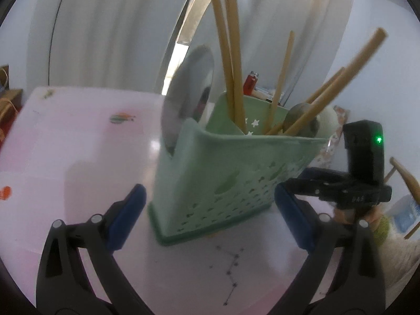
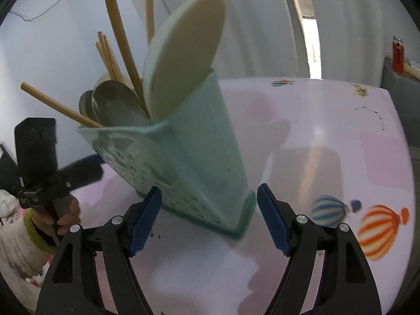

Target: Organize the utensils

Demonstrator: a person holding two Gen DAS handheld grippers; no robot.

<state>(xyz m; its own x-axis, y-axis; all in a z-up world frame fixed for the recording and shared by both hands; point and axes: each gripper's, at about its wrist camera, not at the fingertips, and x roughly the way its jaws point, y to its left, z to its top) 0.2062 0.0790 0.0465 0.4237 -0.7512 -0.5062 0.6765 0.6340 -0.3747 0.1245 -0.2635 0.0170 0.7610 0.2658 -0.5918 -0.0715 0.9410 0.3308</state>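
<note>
A pale green perforated utensil holder [image 1: 223, 170] [image 2: 189, 157] stands on the table and looks tilted in the right wrist view. It holds several bamboo chopsticks [image 1: 233, 52] [image 2: 118, 26], a wide metal utensil [image 1: 183, 99], metal spoons [image 2: 115, 105] and a cream paddle [image 2: 183, 57]. My left gripper [image 1: 210, 218] is open, its blue pads on either side of the holder's base and a little short of it. My right gripper [image 2: 208, 223] is open too, flanking the opposite corner of the base. Each gripper shows in the other's view, the right gripper [image 1: 341, 189] and the left gripper [image 2: 65, 176].
The table carries a pink cloth [image 1: 78, 144] [image 2: 328, 144] printed with hot-air balloons. A red lighter [image 1: 250, 81] [image 2: 397, 57] stands on a ledge beyond it. A hand [image 2: 65, 215] in a fuzzy sleeve holds the left gripper. White curtains hang behind.
</note>
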